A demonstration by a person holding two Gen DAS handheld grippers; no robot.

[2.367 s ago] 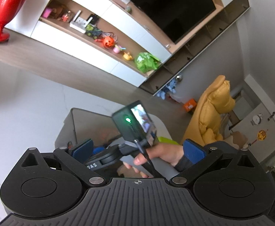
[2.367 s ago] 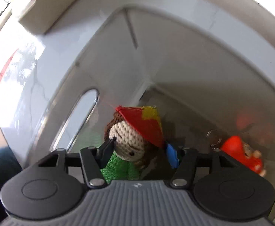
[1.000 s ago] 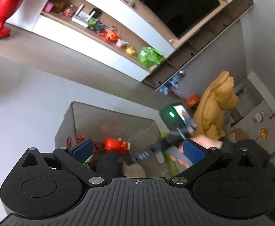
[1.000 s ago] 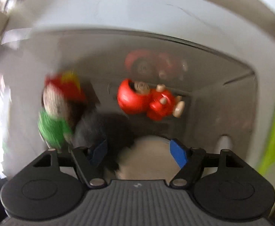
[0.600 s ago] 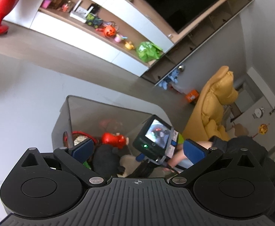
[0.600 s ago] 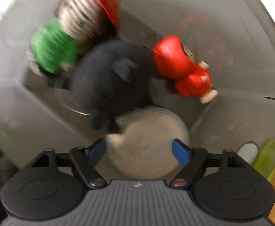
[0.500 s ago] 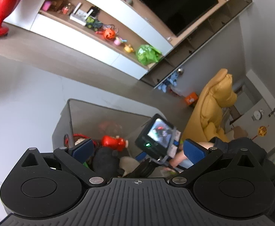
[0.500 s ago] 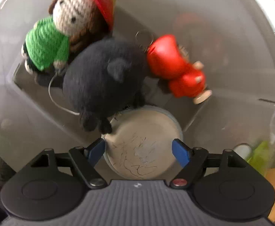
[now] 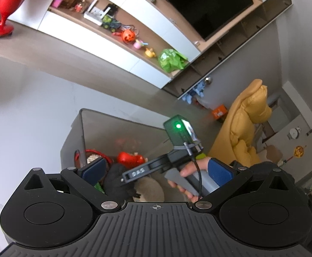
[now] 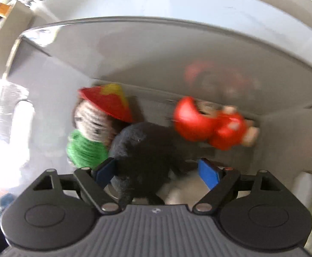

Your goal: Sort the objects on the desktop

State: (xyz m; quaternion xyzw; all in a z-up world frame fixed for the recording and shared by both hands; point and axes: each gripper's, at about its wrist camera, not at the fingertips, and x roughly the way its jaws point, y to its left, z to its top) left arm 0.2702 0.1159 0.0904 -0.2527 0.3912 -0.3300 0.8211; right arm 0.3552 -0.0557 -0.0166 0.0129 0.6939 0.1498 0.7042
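Now — right gripper (image 10: 157, 170) tipped steeply into bin (image 10: 134, 42) | spread, empty — left gripper (image 9: 156, 171) spread.

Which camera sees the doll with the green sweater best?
The right wrist view: the doll shows face, red hat and green sweater, though blurred. In the left wrist view it is mostly hidden behind a blue pad, only bits showing.

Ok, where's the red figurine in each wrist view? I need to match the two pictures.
Left wrist: the red figurine lies inside the grey bin, centre-left, just past the left tool's blue pads.
Right wrist: it lies right of centre on the bin floor, beyond the right tool.
Shared landmark: the black plush, right beside the figurine in both.
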